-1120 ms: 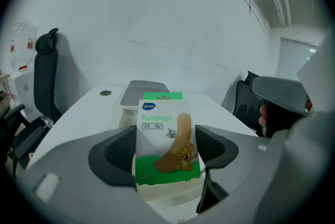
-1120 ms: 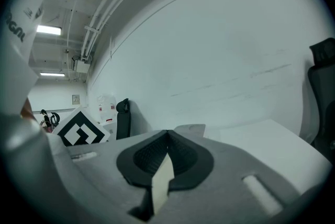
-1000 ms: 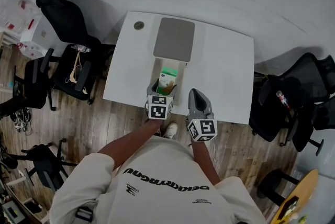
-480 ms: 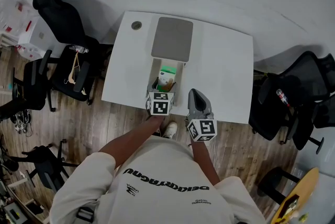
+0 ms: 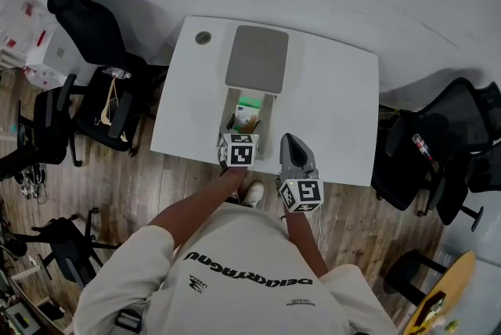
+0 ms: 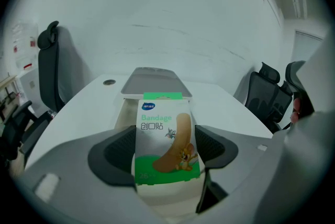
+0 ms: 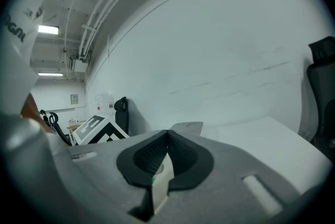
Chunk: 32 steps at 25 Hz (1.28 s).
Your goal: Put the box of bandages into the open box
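A white and green bandage box (image 6: 166, 139) with a cartoon print stands upright between the jaws of my left gripper (image 6: 165, 154), which is shut on it. In the head view the bandage box (image 5: 250, 106) sits within the mouth of the open box (image 5: 232, 102); whether it touches the inside is hidden. The open box's grey lid (image 5: 257, 58) lies folded back behind it. The left gripper (image 5: 239, 131) reaches in from the table's near edge. My right gripper (image 5: 293, 144) rests to the right of the open box, its jaws (image 7: 167, 136) closed together on nothing.
The white table (image 5: 337, 99) has a round cable hole (image 5: 203, 37) at its far left corner. Black office chairs stand to the left (image 5: 98, 36) and right (image 5: 462, 130). Wooden floor runs along the near side.
My left gripper has moved a little forward, away from me, carrying the bandage box further over the open box. The right gripper has hardly moved.
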Available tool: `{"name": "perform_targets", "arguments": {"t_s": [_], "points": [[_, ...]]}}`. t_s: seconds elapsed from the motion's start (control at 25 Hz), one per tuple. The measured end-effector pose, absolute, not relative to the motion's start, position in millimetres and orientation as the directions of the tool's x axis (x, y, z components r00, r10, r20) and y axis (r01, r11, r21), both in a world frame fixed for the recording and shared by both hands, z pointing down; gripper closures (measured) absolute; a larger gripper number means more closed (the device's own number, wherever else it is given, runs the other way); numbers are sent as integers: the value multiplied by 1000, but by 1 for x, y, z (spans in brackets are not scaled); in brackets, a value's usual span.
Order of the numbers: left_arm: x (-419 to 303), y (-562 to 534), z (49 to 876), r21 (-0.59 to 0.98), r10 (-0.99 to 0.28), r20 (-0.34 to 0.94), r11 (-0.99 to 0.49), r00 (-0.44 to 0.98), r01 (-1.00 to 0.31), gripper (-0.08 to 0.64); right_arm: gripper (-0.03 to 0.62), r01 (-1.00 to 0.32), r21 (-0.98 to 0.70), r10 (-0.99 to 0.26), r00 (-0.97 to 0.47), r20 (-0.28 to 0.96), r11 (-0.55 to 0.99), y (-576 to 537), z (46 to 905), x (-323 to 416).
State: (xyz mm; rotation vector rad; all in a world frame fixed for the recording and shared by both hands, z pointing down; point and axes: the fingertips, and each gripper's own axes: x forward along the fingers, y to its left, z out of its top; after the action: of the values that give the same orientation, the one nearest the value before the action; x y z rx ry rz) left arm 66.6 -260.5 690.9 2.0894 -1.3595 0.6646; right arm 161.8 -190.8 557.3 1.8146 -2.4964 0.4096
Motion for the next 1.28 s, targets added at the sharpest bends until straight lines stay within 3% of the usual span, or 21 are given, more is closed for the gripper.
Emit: {"name": "perform_targets", "arguments": {"t_s": [1.28], "points": [[65,-269,740,166,-553,773,-295,310,-941,206,595,-945,-193,-934,-301,192,265,-189,562,171]]}}
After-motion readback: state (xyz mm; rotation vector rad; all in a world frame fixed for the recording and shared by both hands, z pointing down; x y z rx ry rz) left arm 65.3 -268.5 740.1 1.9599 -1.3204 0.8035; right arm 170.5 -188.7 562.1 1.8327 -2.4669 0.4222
